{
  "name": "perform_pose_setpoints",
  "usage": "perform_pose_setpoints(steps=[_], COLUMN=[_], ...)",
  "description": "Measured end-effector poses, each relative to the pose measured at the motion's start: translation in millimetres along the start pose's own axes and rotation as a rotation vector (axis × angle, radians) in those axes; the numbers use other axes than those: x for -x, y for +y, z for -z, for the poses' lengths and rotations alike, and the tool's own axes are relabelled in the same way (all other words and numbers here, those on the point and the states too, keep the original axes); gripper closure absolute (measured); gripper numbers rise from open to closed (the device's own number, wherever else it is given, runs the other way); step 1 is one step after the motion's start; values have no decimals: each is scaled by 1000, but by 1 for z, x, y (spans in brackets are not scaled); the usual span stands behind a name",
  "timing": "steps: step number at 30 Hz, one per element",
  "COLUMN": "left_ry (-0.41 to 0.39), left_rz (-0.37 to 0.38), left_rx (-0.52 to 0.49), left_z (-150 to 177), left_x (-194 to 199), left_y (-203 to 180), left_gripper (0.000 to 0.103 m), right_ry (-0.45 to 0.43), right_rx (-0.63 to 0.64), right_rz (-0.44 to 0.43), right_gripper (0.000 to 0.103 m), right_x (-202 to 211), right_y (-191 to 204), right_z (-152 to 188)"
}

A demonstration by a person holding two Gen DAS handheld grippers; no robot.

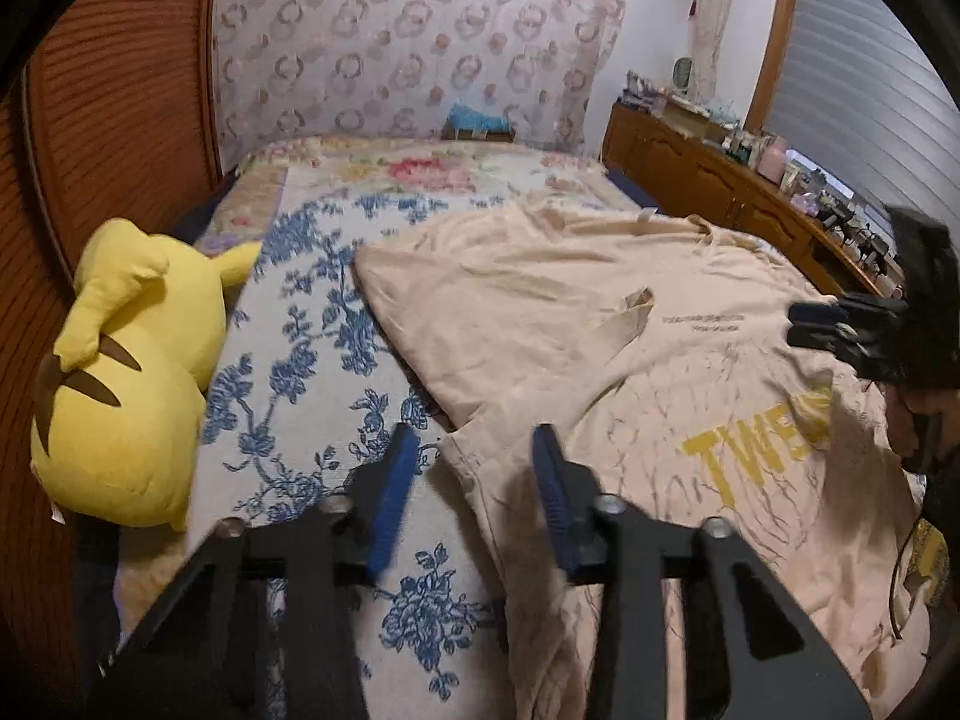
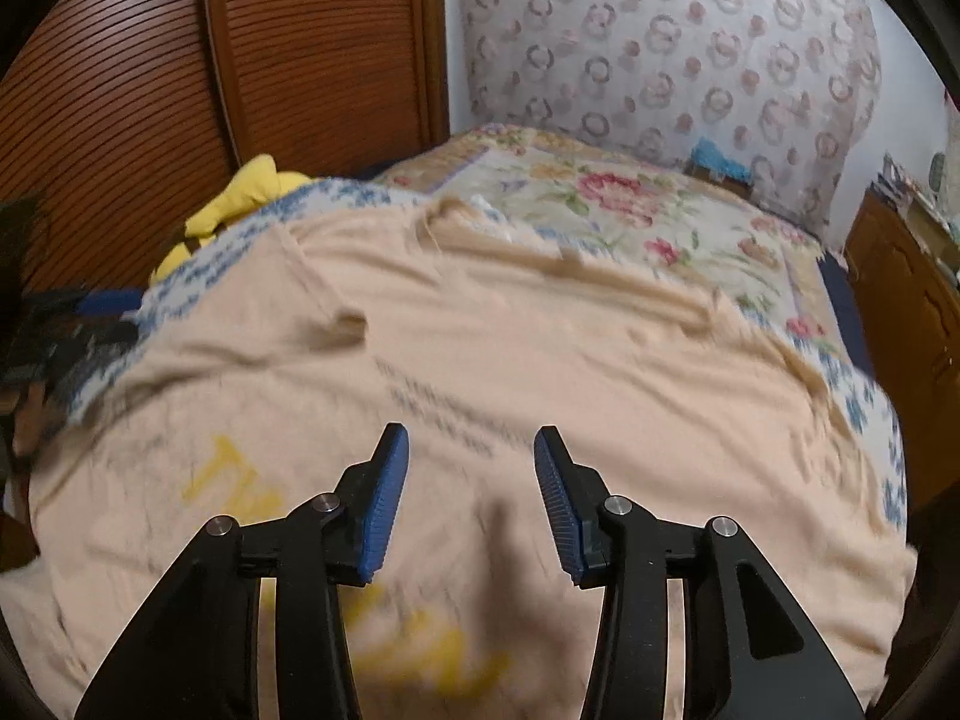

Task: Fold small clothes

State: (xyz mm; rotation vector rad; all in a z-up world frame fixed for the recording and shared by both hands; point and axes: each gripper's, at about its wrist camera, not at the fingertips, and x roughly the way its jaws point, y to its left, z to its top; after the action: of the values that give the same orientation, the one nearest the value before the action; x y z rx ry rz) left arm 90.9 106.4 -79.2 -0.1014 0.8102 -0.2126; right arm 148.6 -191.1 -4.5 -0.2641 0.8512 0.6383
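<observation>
Nearest your lens, your left claw [image 1: 474, 438] stands spread, its blue pads [image 1: 393, 498] apart with nothing pinched; the beige T-shirt [image 1: 600, 324] has its near left corner lying just under and ahead of the right pad, while the left pad hangs over the bedspread. Your right claw [image 2: 471, 441] is likewise spread and pinching nothing, hovering over the middle of the shirt, above the yellow lettering [image 2: 240, 480] that runs from its left down beneath it. The shirt lies spread flat and wrinkled on the bed, its chest print up and its far edge well ahead of both claws; the right wrist view is blurred. From the left claw, your right claw appears off to the right, above the shirt's right side. Under the shirt is the blue floral bedspread [image 1: 312, 324]. A yellow plush toy [image 1: 120, 384] sits left of the left claw at the bed's edge, against the wooden slatted door [image 1: 120, 90]. Far ahead to the right stands a cluttered wooden dresser [image 1: 720, 180].
</observation>
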Motion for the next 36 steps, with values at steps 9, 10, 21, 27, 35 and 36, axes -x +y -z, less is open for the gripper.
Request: perform_pose_setpoints(steps=[9,10,21,27,35,36], left_ry=[39,21,-25,-9,-39,-43], left_rz=[37,39,85,107,145,141], left_rx=[32,23,-130,-178,-200,-198], left_z=[4,4,1,8,8,8], left_x=[-12,-7,25,25,36,36], left_y=[-2,-6,-65,-90,-106,-106], left_gripper=[99,100,101,92,75,71], right_ry=[22,21,-32,-62,-84,-88], right_rx=[-59,-66,-110,-124,-171,-175], right_rz=[-10,-13,-15,-9,35,48], right_gripper=[59,59,59,59,59,59], right_x=[6,6,23,44,68,72], right_y=[-16,-17,-28,-35,-55,-58], right_z=[43,45,47,53,68,71])
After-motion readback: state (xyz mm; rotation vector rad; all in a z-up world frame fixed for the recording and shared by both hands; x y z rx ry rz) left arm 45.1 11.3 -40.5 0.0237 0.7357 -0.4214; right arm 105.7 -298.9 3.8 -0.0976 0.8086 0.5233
